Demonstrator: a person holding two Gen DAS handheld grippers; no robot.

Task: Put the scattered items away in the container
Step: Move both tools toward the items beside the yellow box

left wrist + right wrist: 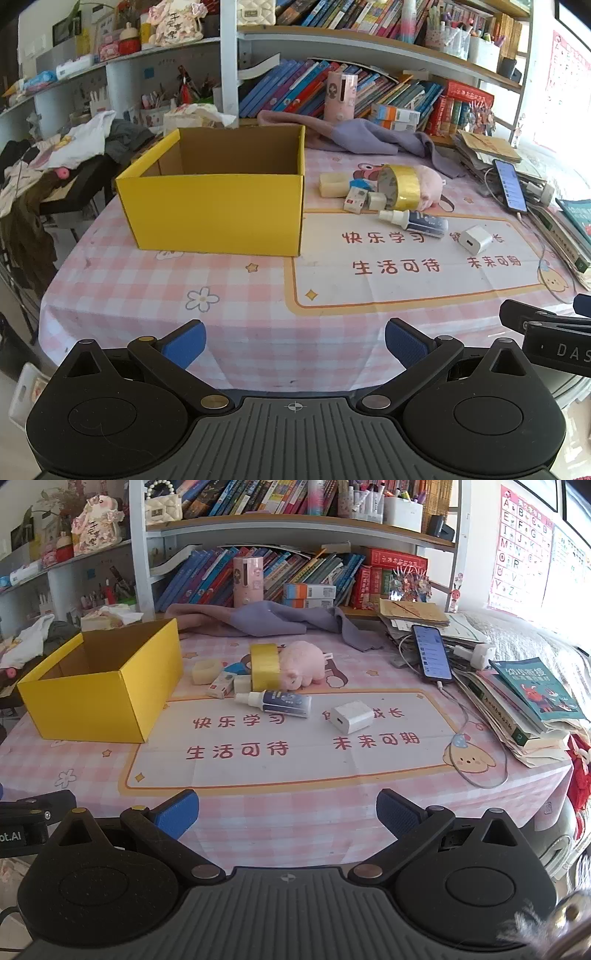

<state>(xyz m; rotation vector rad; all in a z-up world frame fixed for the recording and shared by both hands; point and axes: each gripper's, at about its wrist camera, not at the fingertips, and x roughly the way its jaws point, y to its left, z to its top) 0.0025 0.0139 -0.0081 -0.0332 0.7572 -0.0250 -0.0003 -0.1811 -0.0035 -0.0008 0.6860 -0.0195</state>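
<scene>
Nothing is gripped yet: your left gripper [294, 341] and right gripper [287, 812] both hang wide open at the near table edge, well short of the clutter; the yellow box [218, 210] stands open-topped to the left, seemingly empty; the white charger [351, 716] lies apart from the pile, nearest your right tongs, so take it first; come down over it, square the pads across its flat sides, then close; the spray bottle [275, 701] may roll if nudged.

bookshelves [295, 520] behind | checked tablecloth [295, 805] | alphabet poster [517, 546] right
</scene>
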